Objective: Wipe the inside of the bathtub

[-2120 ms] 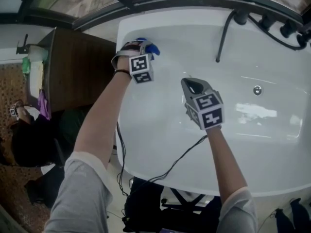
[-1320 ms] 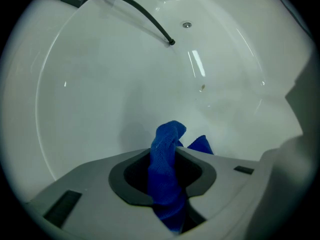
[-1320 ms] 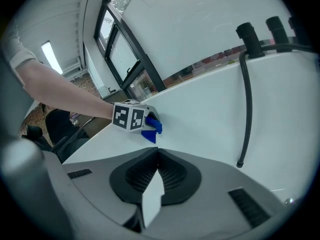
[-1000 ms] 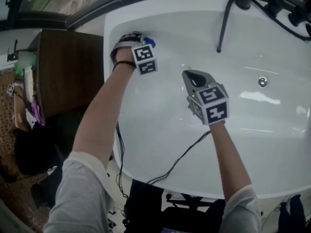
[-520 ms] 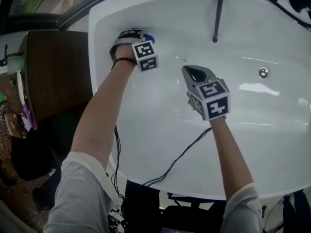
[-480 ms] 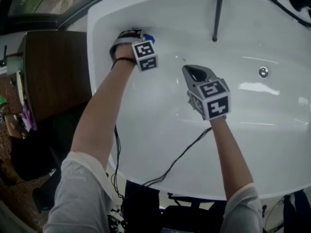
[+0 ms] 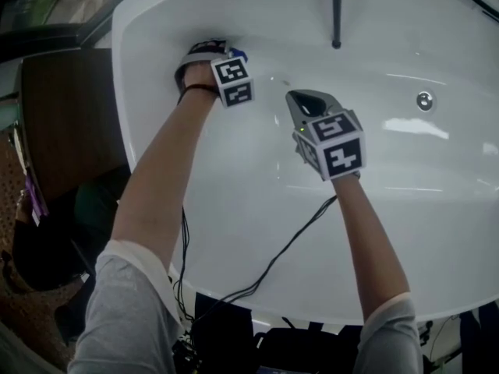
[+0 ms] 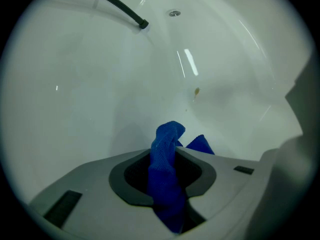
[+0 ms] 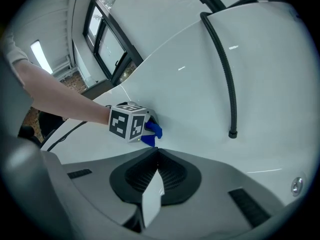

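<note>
Blue cloth (image 8: 167, 184) is pinched between the two jaws of the left claw (image 8: 167, 159). One fold stands up past the tips and a second corner pokes out just beside it. In the head view the cloth (image 7: 240, 54) shows as a small blue tip beyond the marker cube, pressed to the inner wall of the white bathtub (image 7: 437, 209) near its rounded left end.

The right claw (image 9: 157, 154) is clenched, its jaws meeting at the tips with nothing between them. It hangs over the tub's middle, apart from the cloth and pointed toward the left claw.

A dark hose (image 7: 336, 14) hangs down the far wall, its end loose against the white enamel. A round metal fitting (image 7: 424, 100) sits in the tub wall to the right, well apart from both claws. A small brownish speck (image 8: 196, 91) marks the enamel ahead of the cloth. A black cable (image 7: 273, 259) trails from the right claw over the near rim. A dark wooden cabinet (image 7: 62, 123) stands outside the tub's left end.
</note>
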Demonstrator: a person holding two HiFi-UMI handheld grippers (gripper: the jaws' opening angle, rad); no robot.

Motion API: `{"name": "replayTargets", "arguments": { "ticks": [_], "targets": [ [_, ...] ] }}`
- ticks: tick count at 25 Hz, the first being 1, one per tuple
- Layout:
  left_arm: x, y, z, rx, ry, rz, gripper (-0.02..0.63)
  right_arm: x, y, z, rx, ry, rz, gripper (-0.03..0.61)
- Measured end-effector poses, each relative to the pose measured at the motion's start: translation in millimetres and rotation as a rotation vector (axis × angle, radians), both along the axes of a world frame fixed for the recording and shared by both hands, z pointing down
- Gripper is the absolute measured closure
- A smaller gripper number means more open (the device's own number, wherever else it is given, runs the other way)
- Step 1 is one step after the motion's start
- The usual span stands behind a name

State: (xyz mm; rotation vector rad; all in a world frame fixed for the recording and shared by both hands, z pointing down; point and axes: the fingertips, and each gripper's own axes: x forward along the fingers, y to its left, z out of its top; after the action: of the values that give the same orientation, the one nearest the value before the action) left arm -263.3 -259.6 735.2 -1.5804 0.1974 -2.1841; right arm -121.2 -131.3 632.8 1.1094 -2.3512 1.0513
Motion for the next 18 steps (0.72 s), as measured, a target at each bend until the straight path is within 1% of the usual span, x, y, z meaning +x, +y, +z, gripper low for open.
{"name": "replayTargets", "arguments": {
  "ticks": [9,18],
  "targets": [
    [19,14,51,-0.028,0.013,0.008,0.508,11,3,39,-0.024,0.039,0.005,0.583],
    [30,23,89,-0.087,0.018,0.0,0.508,20,5,77,-0.079,0.088,0.015,0.583]
  ]
}}
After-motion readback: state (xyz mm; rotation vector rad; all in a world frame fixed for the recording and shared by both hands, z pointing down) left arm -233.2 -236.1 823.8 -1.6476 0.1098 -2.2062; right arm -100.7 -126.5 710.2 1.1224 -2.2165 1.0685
